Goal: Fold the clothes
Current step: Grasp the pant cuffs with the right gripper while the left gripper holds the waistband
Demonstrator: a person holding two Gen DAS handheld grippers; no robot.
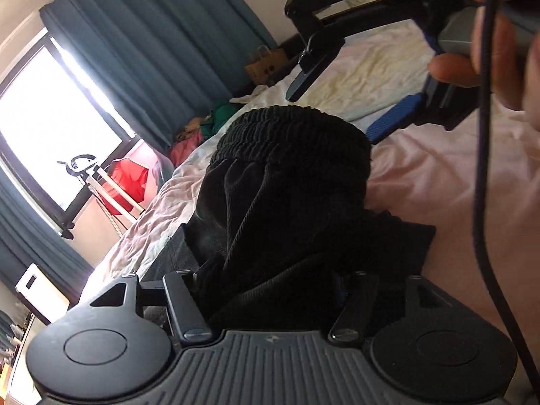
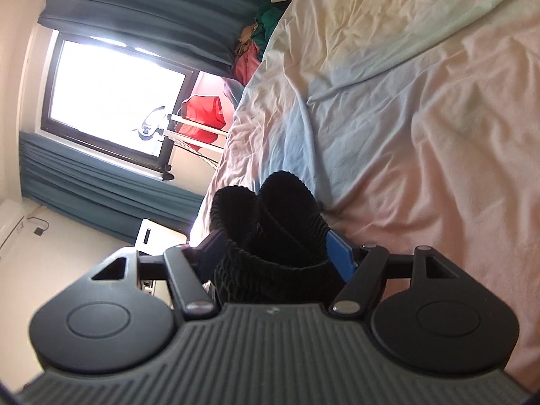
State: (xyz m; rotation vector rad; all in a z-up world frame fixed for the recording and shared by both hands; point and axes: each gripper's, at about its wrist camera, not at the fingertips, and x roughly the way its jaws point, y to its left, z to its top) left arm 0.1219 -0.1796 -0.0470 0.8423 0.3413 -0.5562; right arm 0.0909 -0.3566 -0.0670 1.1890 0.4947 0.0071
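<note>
Left wrist view. The left gripper (image 1: 270, 287) is clenched on bunched black trousers (image 1: 290, 175), whose ribbed waistband (image 1: 297, 125) rises over the pink sheet (image 1: 438, 168) of the bed. The right gripper (image 1: 337, 101) appears beyond the waistband, its fingers spread wide with one blue pad (image 1: 391, 121) showing; from here they seem to hold nothing. A black cable (image 1: 481, 135) hangs across the person's hand (image 1: 506, 50). Likely fault: the thick bundle slides from the grip, or the cable catches in the fabric.

Right wrist view. The trousers' waistband (image 2: 270, 222) stands doubled between the right gripper's (image 2: 273, 256) blue pads (image 2: 341, 256), which flank it; whether they press on it cannot be told. The sheet (image 2: 422, 135) lies creased behind. Likely fault: with one layer caught and the other loose, the fold would come out skewed.

No brand, label or legible writing shows in either view.
</note>
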